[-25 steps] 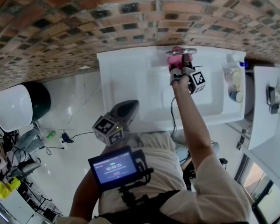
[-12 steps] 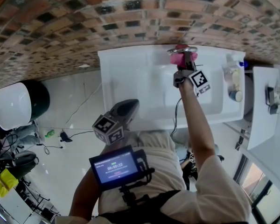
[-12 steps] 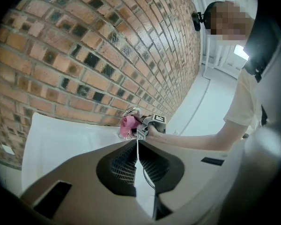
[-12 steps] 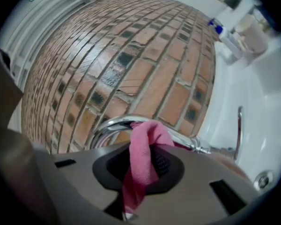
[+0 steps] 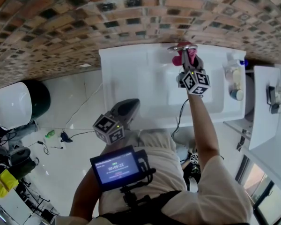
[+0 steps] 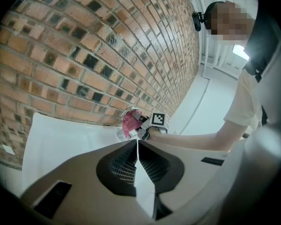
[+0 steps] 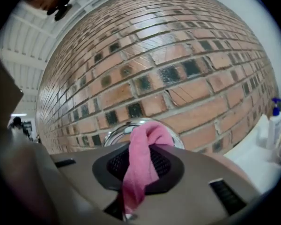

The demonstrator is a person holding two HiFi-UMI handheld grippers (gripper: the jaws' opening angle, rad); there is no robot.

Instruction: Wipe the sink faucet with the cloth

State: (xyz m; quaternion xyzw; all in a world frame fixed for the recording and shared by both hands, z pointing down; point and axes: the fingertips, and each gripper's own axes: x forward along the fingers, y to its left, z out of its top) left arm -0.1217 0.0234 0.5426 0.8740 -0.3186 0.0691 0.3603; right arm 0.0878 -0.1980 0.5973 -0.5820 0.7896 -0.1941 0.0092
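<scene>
We've got the brick wall (image 5: 84, 27) filling everything beyond both sets of jaws, and the white sink (image 5: 131, 78) below them. The left gripper (image 6: 136, 146) hangs near the sink's front edge, its jaws pressed together with nothing between them. Only its own view catches the right gripper (image 6: 138, 125) from the side, far ahead of its tips. The right gripper view gives us what the head view can't. There the jaws are clamped on the pink cloth (image 7: 139, 168), which bulges past the tips against the chrome faucet (image 7: 113, 134) just ahead. To the right of those jaws, a small pump bottle (image 7: 274, 116) stands on the sink's edge.
</scene>
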